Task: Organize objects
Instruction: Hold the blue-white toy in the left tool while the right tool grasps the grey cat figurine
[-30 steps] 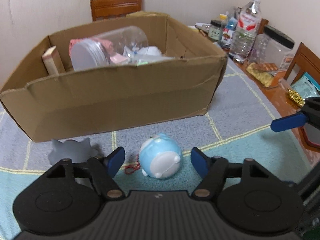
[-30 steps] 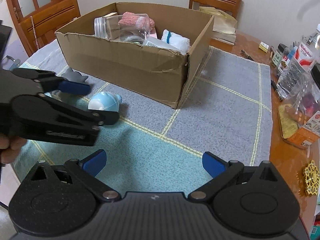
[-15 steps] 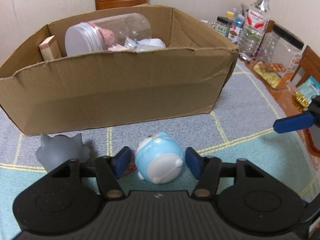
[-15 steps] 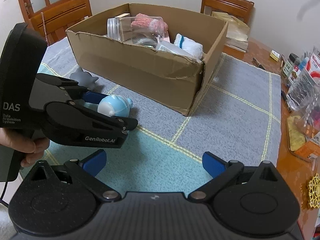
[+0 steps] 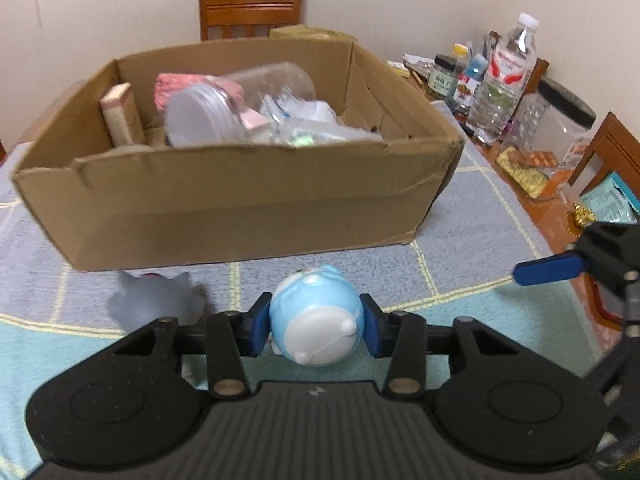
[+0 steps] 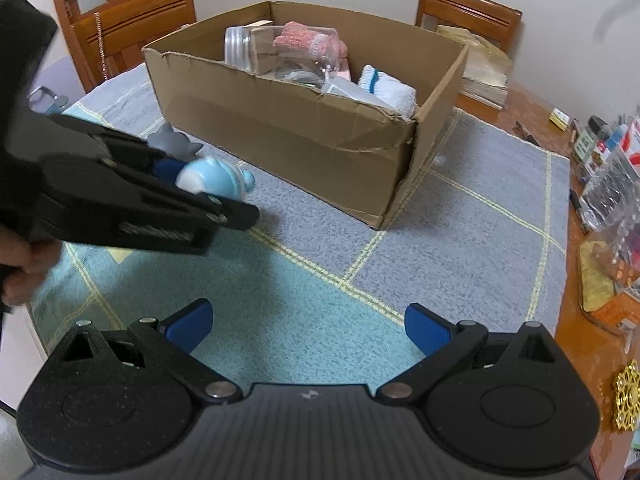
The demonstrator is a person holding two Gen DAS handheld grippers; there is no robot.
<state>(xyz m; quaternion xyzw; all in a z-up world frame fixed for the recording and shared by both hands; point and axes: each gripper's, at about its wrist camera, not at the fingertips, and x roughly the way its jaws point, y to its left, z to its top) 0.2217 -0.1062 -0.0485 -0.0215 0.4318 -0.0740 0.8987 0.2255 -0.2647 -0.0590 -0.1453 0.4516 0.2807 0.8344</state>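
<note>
Left gripper [image 5: 316, 330] now has its blue pads clamped on both sides of the round blue-and-white toy figure [image 5: 316, 322]; a second ago the pads stood wide with the toy loose between them on the mat, half a second ago they were nearly touching it. Grasp looks centred, toy sits belly toward the camera, head pointing at the cardboard box [image 5: 240, 208]. In the right wrist view the toy [image 6: 216, 180] appears just clear of the checked mat [image 6: 460, 208], so I read this as the start of the lift, though I can't be sure it's fully off. The box rim has dropped lower in the left view than before and more of the contents show: a clear plastic jar [image 5: 236, 104] on its side, pink knit fabric, a small carton. The grey spiky toy [image 5: 154, 300] stays on the mat just left of the gripper, not yet handled. Right gripper [image 6: 308, 326] hangs over the teal patch of mat, fingers wide apart, nothing between them, same as before. Next I'd judge it's a carry over the near wall and a drop among the jar and cloth; the round shell could slip if the pinch is shallow.
</note>
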